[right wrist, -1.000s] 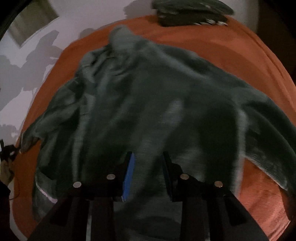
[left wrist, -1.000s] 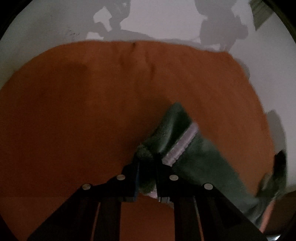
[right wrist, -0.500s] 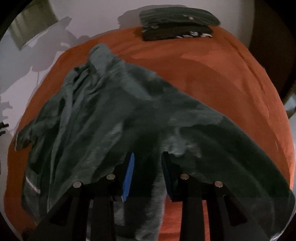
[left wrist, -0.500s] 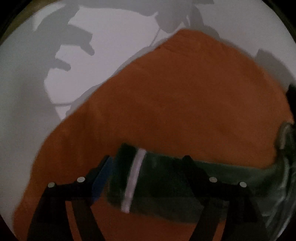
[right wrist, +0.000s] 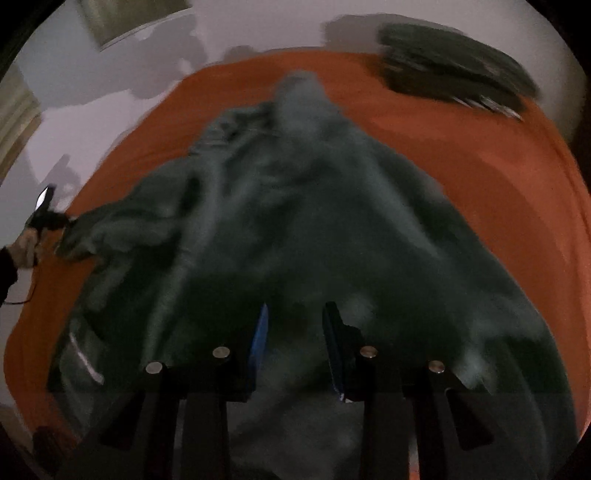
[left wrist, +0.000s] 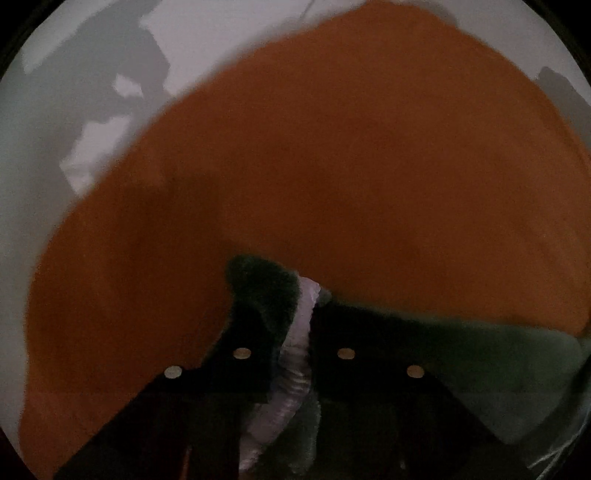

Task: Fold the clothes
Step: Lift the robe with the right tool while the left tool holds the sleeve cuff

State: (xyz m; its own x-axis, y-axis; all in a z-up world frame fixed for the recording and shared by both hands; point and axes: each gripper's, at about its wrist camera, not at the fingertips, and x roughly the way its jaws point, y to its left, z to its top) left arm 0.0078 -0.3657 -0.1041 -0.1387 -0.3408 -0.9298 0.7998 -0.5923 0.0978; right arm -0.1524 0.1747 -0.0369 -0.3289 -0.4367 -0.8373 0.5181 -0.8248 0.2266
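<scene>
A dark green fleece garment (right wrist: 314, 206) lies spread over the orange bed cover (right wrist: 461, 155). In the left wrist view its sleeve cuff (left wrist: 266, 288), with a white stripe (left wrist: 299, 354), sits between the fingers of my left gripper (left wrist: 291, 325). Those jaws are closing and their pads press on the cuff. In the right wrist view this left gripper (right wrist: 44, 218) shows far left at the sleeve end, with a hand (right wrist: 22, 251) behind it. My right gripper (right wrist: 295, 325) is shut on a fold of the garment's near edge, and cloth hangs below its fingers.
A stack of folded dark clothes (right wrist: 454, 70) rests at the far right corner of the cover. Pale floor (left wrist: 55, 166) surrounds the orange cover (left wrist: 332, 166), with shadows across it. A framed pale panel (right wrist: 140, 18) leans at the top left.
Half a second ago the left jaws stood wide over the flat cuff; now they are pinched on it. The left view has rolled. The right gripper has shifted, and the folded stack now sits further right.
</scene>
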